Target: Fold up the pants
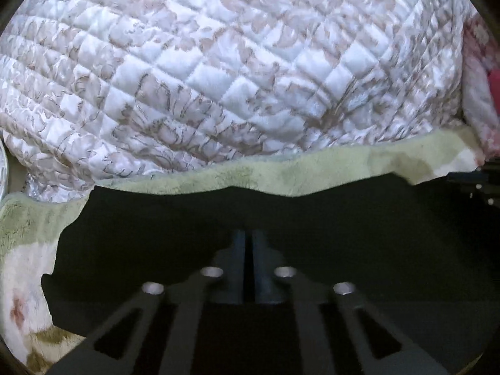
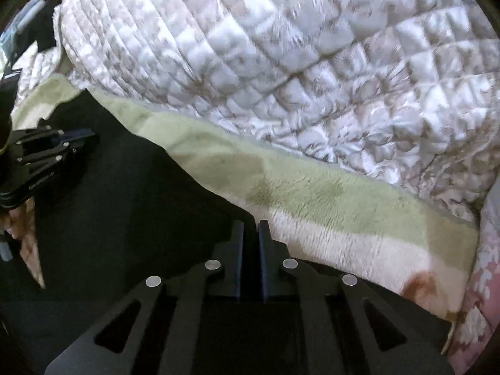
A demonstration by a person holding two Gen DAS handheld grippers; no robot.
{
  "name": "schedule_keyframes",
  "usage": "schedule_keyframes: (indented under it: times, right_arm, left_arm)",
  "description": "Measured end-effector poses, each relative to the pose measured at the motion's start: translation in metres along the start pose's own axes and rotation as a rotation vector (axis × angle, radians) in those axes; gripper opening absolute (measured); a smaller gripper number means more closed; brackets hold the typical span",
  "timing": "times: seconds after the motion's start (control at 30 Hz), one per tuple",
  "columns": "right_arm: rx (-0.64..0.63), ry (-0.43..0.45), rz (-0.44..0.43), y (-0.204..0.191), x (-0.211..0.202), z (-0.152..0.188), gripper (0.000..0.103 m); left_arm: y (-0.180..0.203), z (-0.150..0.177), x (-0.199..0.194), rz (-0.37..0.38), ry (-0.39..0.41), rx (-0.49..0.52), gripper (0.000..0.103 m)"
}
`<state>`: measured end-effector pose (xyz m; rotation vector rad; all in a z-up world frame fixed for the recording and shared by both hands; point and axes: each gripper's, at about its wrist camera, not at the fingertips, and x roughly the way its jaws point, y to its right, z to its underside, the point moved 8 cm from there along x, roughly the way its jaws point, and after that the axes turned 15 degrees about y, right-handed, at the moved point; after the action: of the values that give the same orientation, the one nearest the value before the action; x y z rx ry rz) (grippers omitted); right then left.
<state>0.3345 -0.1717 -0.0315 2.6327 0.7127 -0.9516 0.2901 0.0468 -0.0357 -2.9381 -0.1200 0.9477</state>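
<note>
a: where are the dark, near-black fabric pants [image 1: 312, 225]?

b: spread on the pale green fleece blanket [image 1: 281, 172], below the white quilted floral bedcover [image 1: 218, 62] on the bed.

a: and the left gripper [image 1: 249, 243]?

b: its black fingers [image 1: 239, 250] sit pressed nearly together over the dark cloth; whether fabric is caught between them i cannot tell, since black blends into black.

a: the right gripper [image 2: 250, 234]?

b: same, a thin slit between its fingers, at the pants' edge beside the blanket.
</note>
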Motion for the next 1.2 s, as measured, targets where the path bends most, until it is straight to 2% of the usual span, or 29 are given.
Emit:
schedule_keyframes:
  times: [0.1,0.23,0.33,0.43,0.5,0.63,0.83,0.9,1.03,1.1,1.13,1.17,1.2]
  right_arm:
    - [0.029,0.075,-0.006,-0.005,-0.039,-0.01,0.008]
    - [0.048,0.161,-0.02,-0.023,-0.098,-0.014,0.008]
    - [0.078,0.219,-0.04,-0.043,-0.147,-0.001,0.008]
    - [0.12,0.244,-0.058,-0.064,-0.191,0.026,0.008]
    - [0.149,0.235,-0.072,-0.084,-0.214,0.054,0.008]
    - [0.222,0.169,-0.084,-0.109,-0.233,0.108,0.008]
    - [0.35,-0.015,-0.065,-0.126,-0.218,0.195,0.008]
    - [0.384,0.011,-0.068,-0.127,-0.223,0.197,0.01]
    - [0.44,0.062,-0.081,-0.126,-0.235,0.191,0.024]
    - [0.452,0.103,-0.075,-0.126,-0.244,0.189,0.029]
    - [0.467,0.125,-0.067,-0.124,-0.248,0.187,0.035]
    - [0.491,0.146,-0.051,-0.12,-0.252,0.187,0.039]
    - [0.526,0.166,-0.023,-0.112,-0.256,0.187,0.048]
  left_arm:
    - [-0.005,-0.008,-0.022,0.011,0.035,-0.024,0.004]
    - [-0.013,-0.016,-0.074,0.037,0.096,-0.077,0.004]
    - [-0.012,-0.012,-0.12,0.066,0.14,-0.113,0.004]
    - [-0.009,0.007,-0.165,0.094,0.159,-0.141,0.004]
    - [-0.006,0.025,-0.192,0.11,0.152,-0.163,0.004]
    - [0.002,0.073,-0.228,0.13,0.107,-0.211,0.004]
    - [0.012,0.16,-0.241,0.121,-0.051,-0.245,0.004]
    - [0.013,0.171,-0.247,0.128,-0.067,-0.244,0.004]
    - [0.004,0.168,-0.259,0.11,-0.048,-0.267,0.005]
    - [0.0,0.156,-0.261,0.101,-0.019,-0.269,0.009]
    - [-0.001,0.149,-0.261,0.098,-0.005,-0.266,0.019]
    - [-0.003,0.143,-0.258,0.093,0.008,-0.261,0.034]
    - [-0.004,0.136,-0.253,0.08,0.016,-0.257,0.04]
